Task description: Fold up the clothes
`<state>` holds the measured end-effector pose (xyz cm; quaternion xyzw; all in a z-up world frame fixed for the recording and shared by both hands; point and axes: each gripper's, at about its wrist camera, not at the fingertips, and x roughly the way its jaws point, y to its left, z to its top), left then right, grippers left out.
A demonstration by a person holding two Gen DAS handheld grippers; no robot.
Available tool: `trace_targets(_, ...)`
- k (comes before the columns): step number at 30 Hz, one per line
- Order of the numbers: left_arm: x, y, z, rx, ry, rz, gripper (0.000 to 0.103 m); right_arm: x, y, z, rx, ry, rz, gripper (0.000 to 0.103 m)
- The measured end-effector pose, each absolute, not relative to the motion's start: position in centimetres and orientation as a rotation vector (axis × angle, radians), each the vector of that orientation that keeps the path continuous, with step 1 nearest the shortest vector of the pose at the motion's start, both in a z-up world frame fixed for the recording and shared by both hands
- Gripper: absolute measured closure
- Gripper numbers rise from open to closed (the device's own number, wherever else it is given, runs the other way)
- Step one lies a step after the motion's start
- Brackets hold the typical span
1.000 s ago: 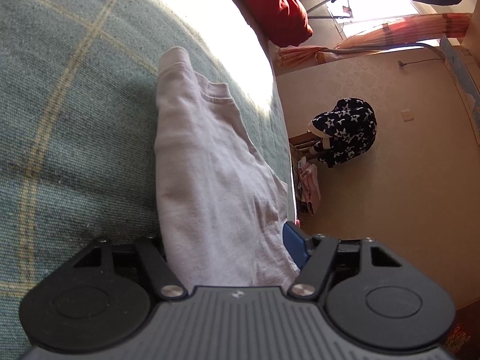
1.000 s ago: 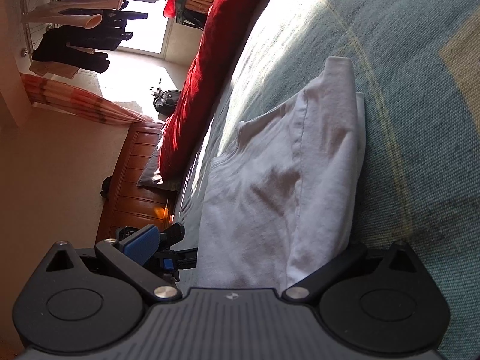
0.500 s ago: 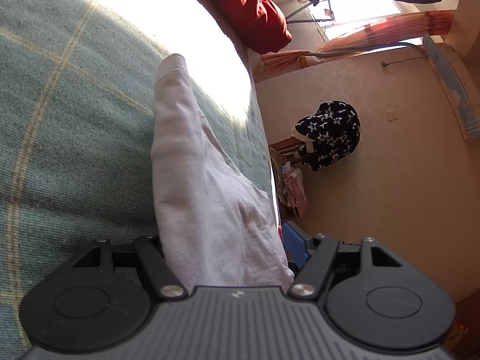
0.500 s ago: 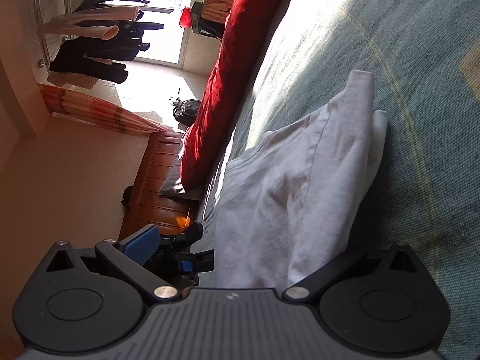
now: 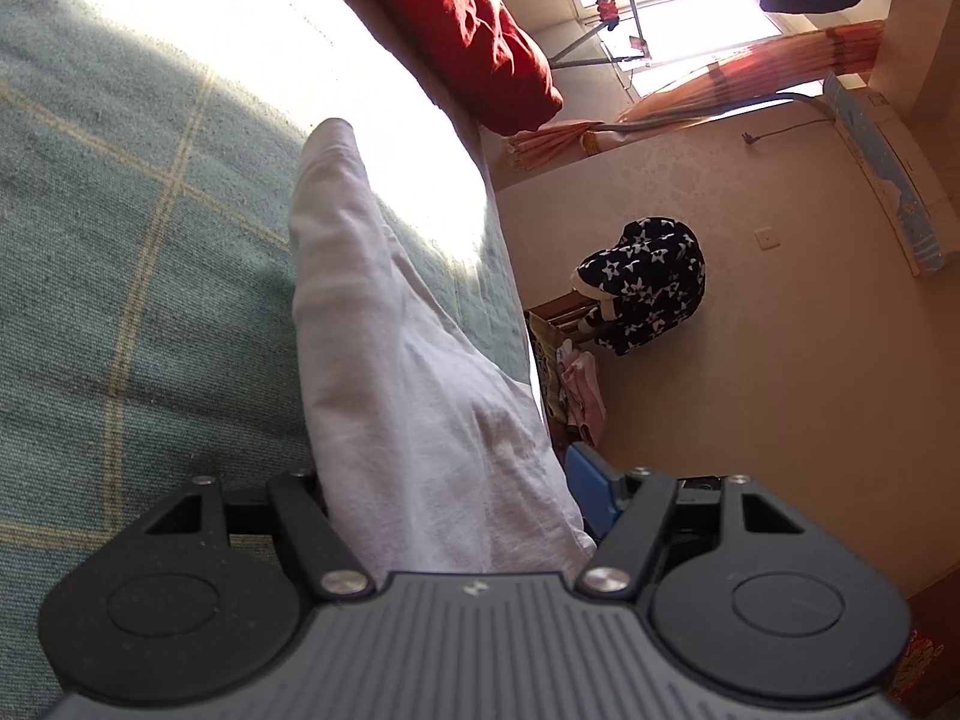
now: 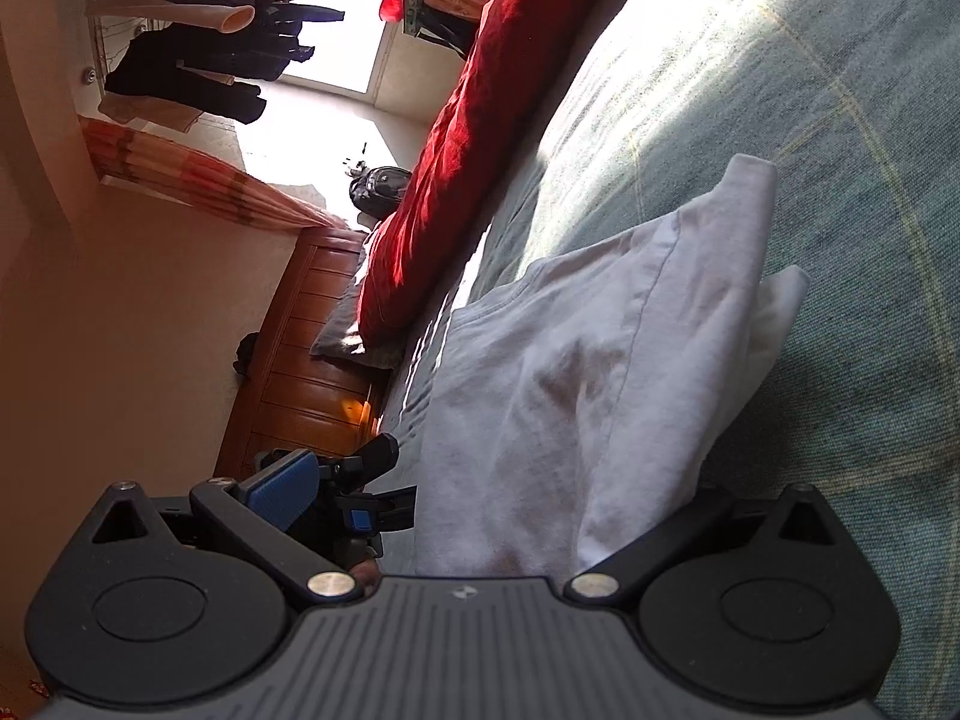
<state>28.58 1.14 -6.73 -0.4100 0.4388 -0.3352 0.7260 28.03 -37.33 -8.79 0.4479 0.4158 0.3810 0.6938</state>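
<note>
White cotton t-shirt [image 5: 414, 420] clamped in both grippers, left [image 5: 456, 516] and right [image 6: 540, 528]; could slip, unfolding onto green checked bedspread [image 5: 150, 240].

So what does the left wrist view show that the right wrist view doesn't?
Only the left wrist view shows the star-patterned dark garment draped over a wooden chair against the wall, and the wall socket. Only the right wrist view shows the wooden headboard, the black backpack on the sunlit floor, and the other gripper beside the cloth. Both show the white shirt running out from between that camera's fingers across the green checked bedspread, the red quilt, the orange curtain and dark clothes hanging at the window.
</note>
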Motion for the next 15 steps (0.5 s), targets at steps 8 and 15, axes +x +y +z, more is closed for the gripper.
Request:
trace_targets(8, 25.9, 6.3, -5.6, -0.913, 0.918, -0.697, 0.035, 27.6, -31.9, -7.2, 0.952, 0.972, 0.890, 0.000)
trace_targets(15, 23.2, 12.6, -4.9, -0.926, 0.859, -0.643, 0.035, 27.6, -24.7, -6.1, 0.902, 1.046, 0.939, 0.000)
